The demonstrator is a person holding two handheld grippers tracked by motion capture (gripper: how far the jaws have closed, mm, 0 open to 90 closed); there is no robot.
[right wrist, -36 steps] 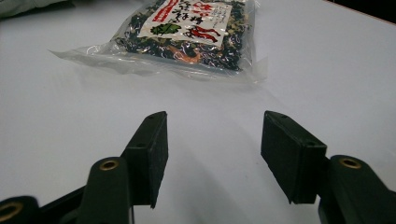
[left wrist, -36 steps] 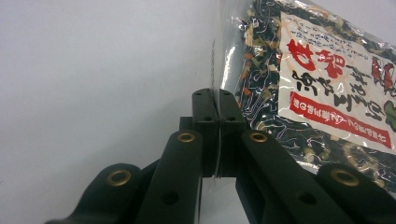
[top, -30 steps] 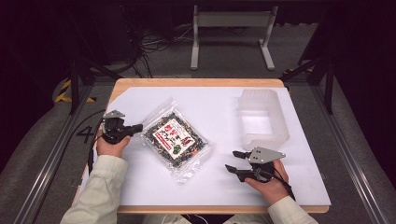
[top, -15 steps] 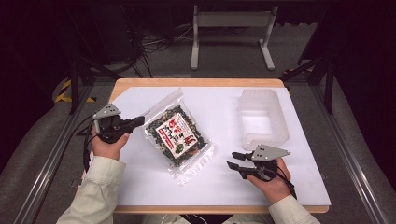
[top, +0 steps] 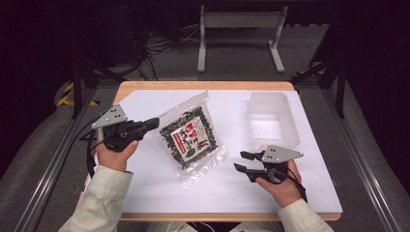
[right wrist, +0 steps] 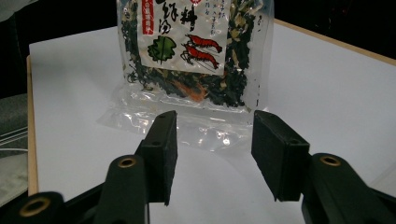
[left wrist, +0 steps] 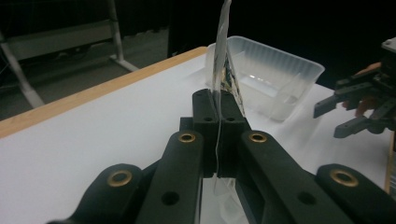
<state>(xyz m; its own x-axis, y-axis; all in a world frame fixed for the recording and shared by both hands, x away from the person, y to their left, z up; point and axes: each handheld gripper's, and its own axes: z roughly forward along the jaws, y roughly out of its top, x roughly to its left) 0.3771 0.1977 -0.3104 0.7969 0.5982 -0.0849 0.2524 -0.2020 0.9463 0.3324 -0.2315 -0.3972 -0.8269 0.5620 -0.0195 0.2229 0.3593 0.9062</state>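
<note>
Left gripper (top: 153, 123) has tilted the bag (top: 191, 136) higher (edge clamped).

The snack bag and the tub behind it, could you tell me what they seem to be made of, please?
Snack bag: thin clear plastic film, glossy; the dark contents show through and its edge crinkles.
Tub: stiffer translucent plastic, probably, with a frosted, milky look and a moulded rim.

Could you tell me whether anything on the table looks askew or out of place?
The snack bag is tilted: the left tool pinches its edge, one side raised while the far end rests on the table. Nothing spilled; the plastic tub sits upright.
</note>
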